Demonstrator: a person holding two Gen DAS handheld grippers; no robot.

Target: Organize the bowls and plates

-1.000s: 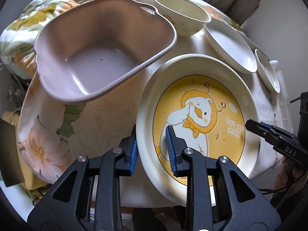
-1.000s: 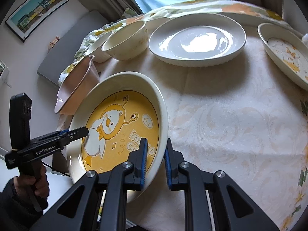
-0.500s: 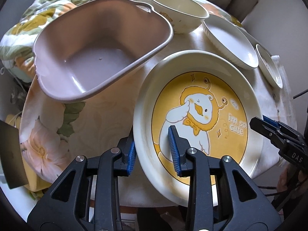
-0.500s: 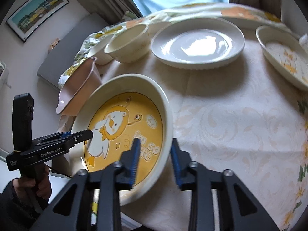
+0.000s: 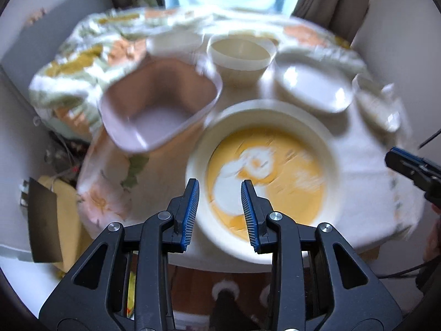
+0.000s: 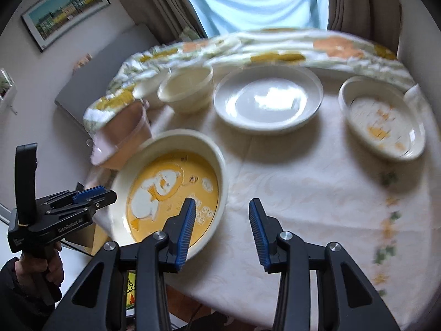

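Note:
A cream plate with a yellow duck picture (image 5: 264, 176) (image 6: 171, 190) lies on the table's near left corner. My left gripper (image 5: 219, 212) is open and empty, above the plate's near rim. My right gripper (image 6: 222, 226) is open and empty, beside the plate's right rim. A pink square bowl (image 5: 157, 104) (image 6: 124, 138) sits left of the plate. A cream bowl (image 5: 242, 58) (image 6: 187, 88), a white plate (image 5: 314, 88) (image 6: 267, 102) and a small duck-print plate (image 6: 383, 127) (image 5: 377, 104) stand further back. Both views are blurred.
The round table wears a cream floral cloth (image 6: 303, 193). A crumpled floral blanket (image 6: 275, 47) lies along the far edge. Another cream bowl (image 5: 173, 44) stands behind the pink one. Curtains and a window are beyond.
Both grippers opened and let go of the duck plate, then pulled back and up. The plate now rests on the table.

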